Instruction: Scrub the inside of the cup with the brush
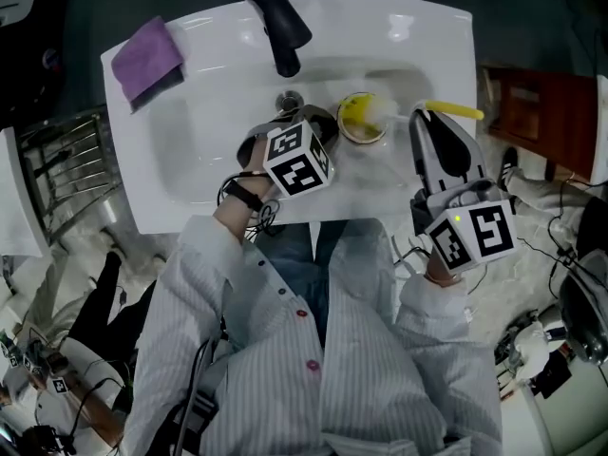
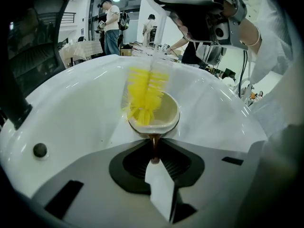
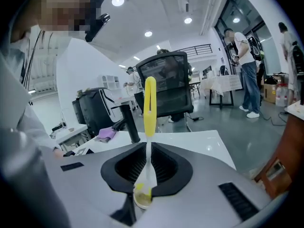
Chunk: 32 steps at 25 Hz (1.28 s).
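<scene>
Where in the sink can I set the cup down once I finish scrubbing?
The sink bowl's left side, between the cloth and the left gripper, is bare. So is the rim's back right corner, right of the faucet. It is crowded around the drain, with the cup and the brush in it.

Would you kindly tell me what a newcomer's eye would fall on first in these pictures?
The bright yellow bristle brush stands out first, its head down inside the small cream cup in the white sink basin. The left gripper is shut on the cup's brown handle and the right gripper on the brush's stem. A purple cloth lies on the basin's far left corner, left of the black faucet.
</scene>
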Tool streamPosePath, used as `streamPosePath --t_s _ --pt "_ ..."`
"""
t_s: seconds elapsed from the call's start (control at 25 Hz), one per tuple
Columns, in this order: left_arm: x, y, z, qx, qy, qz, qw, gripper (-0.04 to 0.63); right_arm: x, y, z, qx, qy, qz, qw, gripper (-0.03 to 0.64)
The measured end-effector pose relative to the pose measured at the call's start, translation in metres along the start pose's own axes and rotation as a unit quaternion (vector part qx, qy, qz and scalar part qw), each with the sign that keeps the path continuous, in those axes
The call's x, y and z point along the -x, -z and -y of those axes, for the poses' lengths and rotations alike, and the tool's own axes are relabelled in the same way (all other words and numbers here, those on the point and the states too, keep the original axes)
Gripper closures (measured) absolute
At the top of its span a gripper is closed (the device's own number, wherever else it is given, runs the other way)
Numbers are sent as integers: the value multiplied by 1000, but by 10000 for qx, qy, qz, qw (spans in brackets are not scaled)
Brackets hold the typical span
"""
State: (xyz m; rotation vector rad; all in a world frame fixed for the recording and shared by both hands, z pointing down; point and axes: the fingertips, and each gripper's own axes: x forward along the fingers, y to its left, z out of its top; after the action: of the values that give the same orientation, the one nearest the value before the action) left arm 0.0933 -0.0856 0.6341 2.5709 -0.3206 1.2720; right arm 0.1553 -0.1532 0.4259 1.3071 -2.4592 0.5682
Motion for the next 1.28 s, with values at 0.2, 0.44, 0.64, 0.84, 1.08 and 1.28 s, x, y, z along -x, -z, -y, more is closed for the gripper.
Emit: streamPosePath --t_s 0.2,0.44,0.64,0.84,1.08,1.28 --pt "-1 -5 4 -29 37 1 10000 526 14 8 5 55 103 -194 9997 560" --pt "1 -5 3 -56 63 -12 10000 526 -9 16 0 -16 79 -128 9999 560" --pt "1 -3 2 -86 48 -15 10000 526 -33 20 3 482 146 -100 9987 560" --pt "2 -3 6 -108 26 -6 9999 526 -29 22 19 934 326 -314 9946 558" --pt "1 -3 -1 -96 35 -25 9999 526 -6 33 32 719 237 -613 9952 558" --pt "0 -4 0 -158 12 -78 9998 526 14 44 14 275 -217 -792 9962 560"
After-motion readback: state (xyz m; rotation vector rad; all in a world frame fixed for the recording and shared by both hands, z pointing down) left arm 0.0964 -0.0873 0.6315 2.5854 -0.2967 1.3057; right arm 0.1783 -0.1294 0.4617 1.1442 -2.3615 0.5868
